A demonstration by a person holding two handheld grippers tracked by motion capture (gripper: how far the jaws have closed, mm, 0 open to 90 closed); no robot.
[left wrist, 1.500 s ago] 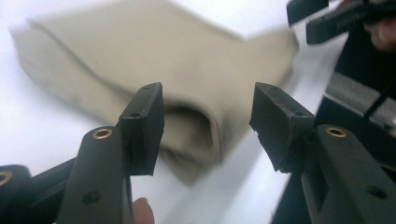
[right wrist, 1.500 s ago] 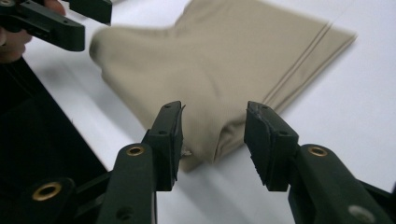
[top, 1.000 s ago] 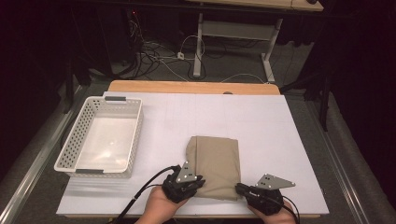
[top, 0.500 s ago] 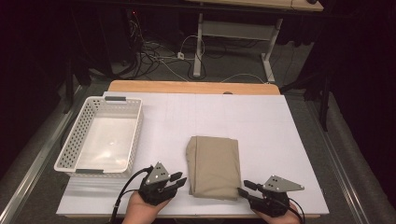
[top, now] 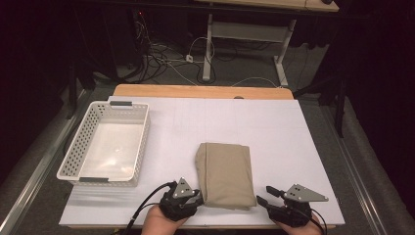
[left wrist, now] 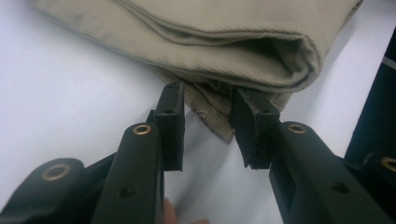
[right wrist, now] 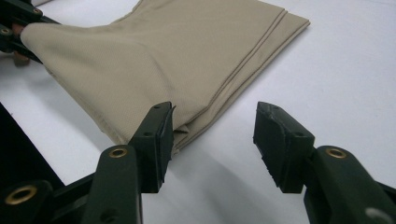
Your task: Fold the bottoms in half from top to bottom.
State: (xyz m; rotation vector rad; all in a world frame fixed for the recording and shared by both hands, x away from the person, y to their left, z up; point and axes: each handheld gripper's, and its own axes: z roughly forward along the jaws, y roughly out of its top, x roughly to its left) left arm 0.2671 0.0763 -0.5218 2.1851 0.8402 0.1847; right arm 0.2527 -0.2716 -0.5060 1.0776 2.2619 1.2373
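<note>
1. My left gripper sits at the near left corner of the folded beige cloth. Its jaws have just been opening and stand apart, a lower corner of the fabric between them with neither pad pressing on it.
2. My right gripper is at the near right corner. Its jaws have also just been opening, with bare table in the gap.
3. The cloth lies flat near the table's front edge, well apart from the white basket on the left.
</note>
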